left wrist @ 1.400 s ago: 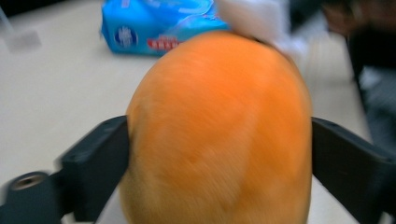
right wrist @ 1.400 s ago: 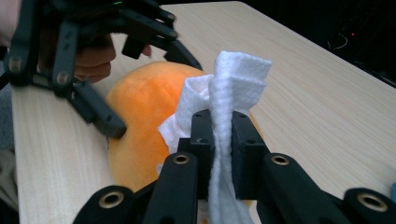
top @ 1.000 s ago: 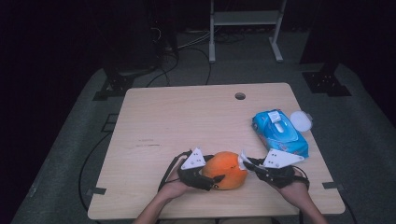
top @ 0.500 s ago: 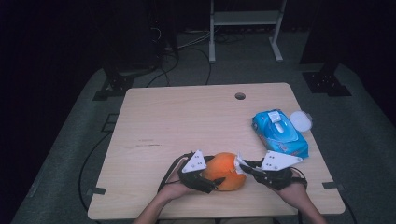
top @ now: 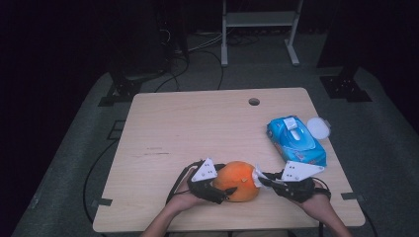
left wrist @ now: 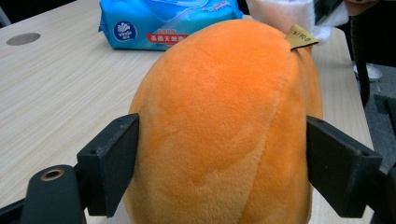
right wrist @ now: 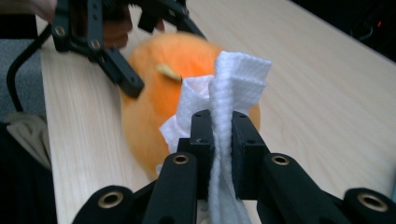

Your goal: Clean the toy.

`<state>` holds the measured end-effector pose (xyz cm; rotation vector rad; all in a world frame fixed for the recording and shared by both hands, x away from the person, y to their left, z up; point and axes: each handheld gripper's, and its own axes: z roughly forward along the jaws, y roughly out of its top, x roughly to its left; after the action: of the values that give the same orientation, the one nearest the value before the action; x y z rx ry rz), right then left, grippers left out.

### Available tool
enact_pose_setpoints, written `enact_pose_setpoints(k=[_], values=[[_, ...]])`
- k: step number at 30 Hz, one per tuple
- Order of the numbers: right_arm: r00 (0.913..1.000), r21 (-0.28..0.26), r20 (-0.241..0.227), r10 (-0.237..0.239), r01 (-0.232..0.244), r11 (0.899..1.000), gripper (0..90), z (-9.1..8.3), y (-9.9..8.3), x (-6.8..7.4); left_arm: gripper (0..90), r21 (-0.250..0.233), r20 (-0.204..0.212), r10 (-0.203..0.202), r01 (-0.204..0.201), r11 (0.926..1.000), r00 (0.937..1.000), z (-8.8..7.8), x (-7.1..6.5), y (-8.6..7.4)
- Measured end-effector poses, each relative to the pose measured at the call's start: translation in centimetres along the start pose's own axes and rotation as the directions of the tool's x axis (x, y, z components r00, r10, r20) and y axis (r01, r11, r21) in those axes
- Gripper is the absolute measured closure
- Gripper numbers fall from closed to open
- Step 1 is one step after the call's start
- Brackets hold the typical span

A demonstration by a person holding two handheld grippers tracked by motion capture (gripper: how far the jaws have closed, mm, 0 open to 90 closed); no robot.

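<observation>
**Gripper check: wiping the plush while the holding jaws loosen**

Right gripper [top: 261,180] is clamped shut on a folded white wipe [right wrist: 232,88], whose bunched end stands proud of the jaws and sits against the right flank of the orange plush toy [top: 237,180]. Left gripper [top: 217,190] brackets the toy from the opposite side; its jaws have just been opening, and in the left gripper view the right pad [left wrist: 341,172] stands just clear of the fabric while the left pad [left wrist: 112,170] lies at its edge. Treat the toy as flanked, not firmly held. It rests on the desk [top: 197,128] near the front edge, between the two hands, with a small yellow tag [left wrist: 300,36] on top. A blue wipes pack [top: 295,140] lies well apart, to the right rear.

Procedure, as judged from this state:

1. Close the left jaws lightly on the toy again before any stroke, or it is likely to roll or slide.
2. Press with the wipe's bunched end only; keep the black jaw tips off the pile.
3. Stroke toward the left gripper, so that its jaws take the push.
4. Use short passes; the soft body will dent under load.
</observation>
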<state>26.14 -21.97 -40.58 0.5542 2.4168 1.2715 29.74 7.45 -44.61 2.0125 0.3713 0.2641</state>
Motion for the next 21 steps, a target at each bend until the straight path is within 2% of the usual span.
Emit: enact_pose_setpoints(k=[3,5,8,9,10,13,15,16,17,18,19,21], values=[[0.9997,0.025,0.022,-0.010,0.009,1.000,79.9,-0.1,-0.3,0.0,17.0,-0.002,-0.002,-0.019,0.019,0.9998,0.9998,0.1,0.2,0.0],[0.9999,0.016,0.013,-0.007,0.007,1.000,79.9,-0.2,-0.1,0.1,17.0,0.006,-0.011,-0.022,0.022,0.9998,0.9997,0.3,0.1,0.2],[0.9996,-0.025,-0.023,-0.013,0.013,1.000,79.8,0.1,0.9,0.7,17.0,-0.009,-0.032,-0.028,0.028,0.9996,0.9991,0.7,-0.3,0.4],[0.9992,-0.026,-0.031,-0.024,0.023,0.999,79.6,0.3,1.3,1.0,17.0,-0.013,-0.038,-0.026,0.025,0.9996,0.9989,0.8,-0.4,0.4],[0.9969,0.002,-0.024,-0.074,0.074,0.997,79.3,0.9,1.7,1.5,17.0,-0.012,-0.047,-0.018,0.018,0.9998,0.9987,0.8,-0.6,0.4],[0.9966,0.008,-0.014,-0.081,0.081,0.997,79.4,1.0,1.7,1.6,17.1,-0.015,-0.038,-0.029,0.028,0.9995,0.9989,0.5,-0.3,0.3],[0.9980,0.012,-0.003,-0.062,0.063,0.998,79.8,0.6,1.3,1.0,17.6,-0.022,-0.030,-0.033,0.032,0.9992,0.9990,0.4,-0.1,0.2],[0.9994,0.016,0.019,-0.027,0.027,1.000,79.9,0.1,0.6,0.2,17.7,-0.018,-0.028,-0.025,0.025,0.9995,0.9993,0.4,-0.2,0.3],[0.9994,0.016,0.019,-0.027,0.027,1.000,79.9,0.1,0.6,0.2,17.9,-0.018,-0.028,-0.025,0.025,0.9995,0.9993,0.4,-0.2,0.3],[0.9992,0.017,0.039,-0.003,0.002,1.000,80.0,-0.2,0.2,-0.4,18.8,-0.013,-0.027,0.007,-0.007,0.9999,0.9996,0.6,-0.6,0.6],[0.9992,0.017,0.039,-0.003,0.002,1.000,80.0,-0.2,0.2,-0.4,19.0,-0.013,-0.027,0.007,-0.007,0.9999,0.9996,0.6,-0.6,0.6],[0.9994,-0.011,0.036,-0.002,0.002,1.000,80.0,-0.1,0.9,-0.2,19.1,-0.010,-0.023,0.061,-0.061,0.9981,0.9979,1.0,-1.3,1.0]])
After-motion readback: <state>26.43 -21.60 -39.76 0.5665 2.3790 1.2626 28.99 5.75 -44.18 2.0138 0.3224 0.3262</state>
